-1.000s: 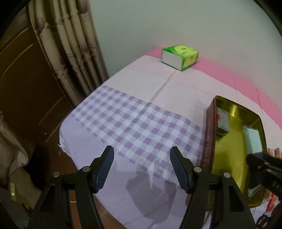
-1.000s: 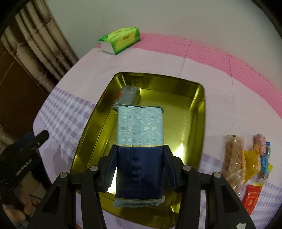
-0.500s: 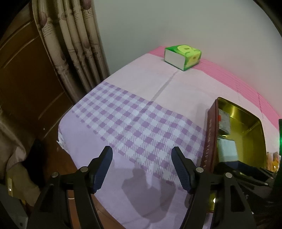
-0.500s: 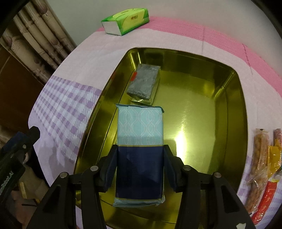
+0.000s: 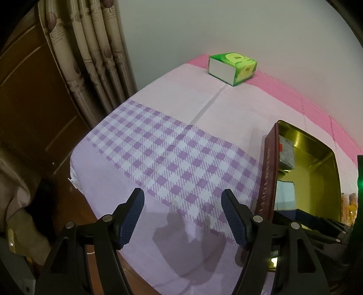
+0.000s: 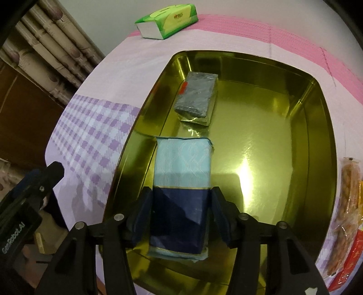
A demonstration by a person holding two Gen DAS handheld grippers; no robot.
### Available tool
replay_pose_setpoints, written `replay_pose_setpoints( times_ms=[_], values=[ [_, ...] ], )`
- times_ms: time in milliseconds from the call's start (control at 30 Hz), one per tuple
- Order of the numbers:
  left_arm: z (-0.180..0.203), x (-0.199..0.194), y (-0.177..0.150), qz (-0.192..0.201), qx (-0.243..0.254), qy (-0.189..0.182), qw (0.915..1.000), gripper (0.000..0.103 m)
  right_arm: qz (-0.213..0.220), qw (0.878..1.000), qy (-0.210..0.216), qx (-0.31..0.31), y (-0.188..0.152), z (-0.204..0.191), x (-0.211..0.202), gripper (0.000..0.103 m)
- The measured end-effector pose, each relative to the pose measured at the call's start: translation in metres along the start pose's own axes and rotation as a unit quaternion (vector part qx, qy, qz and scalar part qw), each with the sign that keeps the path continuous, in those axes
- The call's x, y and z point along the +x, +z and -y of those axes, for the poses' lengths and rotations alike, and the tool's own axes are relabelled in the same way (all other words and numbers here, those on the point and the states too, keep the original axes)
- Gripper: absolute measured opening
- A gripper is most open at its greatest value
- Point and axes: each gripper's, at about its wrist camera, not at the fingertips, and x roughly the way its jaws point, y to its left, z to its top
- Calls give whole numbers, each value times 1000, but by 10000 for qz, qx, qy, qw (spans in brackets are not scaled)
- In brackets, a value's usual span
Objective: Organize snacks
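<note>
My right gripper (image 6: 181, 213) is shut on a light-blue and navy snack pack (image 6: 182, 165), holding it low inside the gold tin tray (image 6: 317, 140), near its left wall. A grey snack pack (image 6: 196, 97) lies further back in the tray. My left gripper (image 5: 182, 217) is open and empty above the purple checked tablecloth (image 5: 163, 154), left of the tray (image 5: 270, 172), whose maroon outer wall shows. The blue pack (image 5: 284, 192) shows inside the tray there.
A green tissue box (image 6: 166, 21) stands at the table's far edge; it also shows in the left wrist view (image 5: 232, 68). Several loose wrapped snacks (image 6: 348, 199) lie right of the tray. Curtains (image 5: 90, 50) and a wooden door are to the left.
My right gripper has carried the blue pack forward and down into the tray, close to the grey pack. My left gripper has stayed open and shifted only slightly.
</note>
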Motion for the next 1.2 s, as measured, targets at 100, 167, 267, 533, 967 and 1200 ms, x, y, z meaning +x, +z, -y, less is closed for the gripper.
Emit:
replay_pose_setpoints(
  times_ms=[100,167,267,533,967,1200],
  values=[
    [2,-1,0,12,18,1,10000,71,66,9999,1,-84,-4,0,-8,54],
    [3,0,1,18,24,21,10000,71,153,9997,-40,-175,-7,1,-16,56],
    [2,-1,1,11,8,27,10000,71,322,9988,-98,-354,-14,6,-35,57],
    [3,-4,0,35,49,93,9999,71,778,9938,-468,-638,-42,47,-98,59],
    [18,-9,-3,163,288,226,9992,71,504,9815,-1714,686,-112,214,-140,62],
    [40,-18,-8,200,558,178,9981,71,321,9824,-1600,909,-131,233,-126,66]
  ],
)
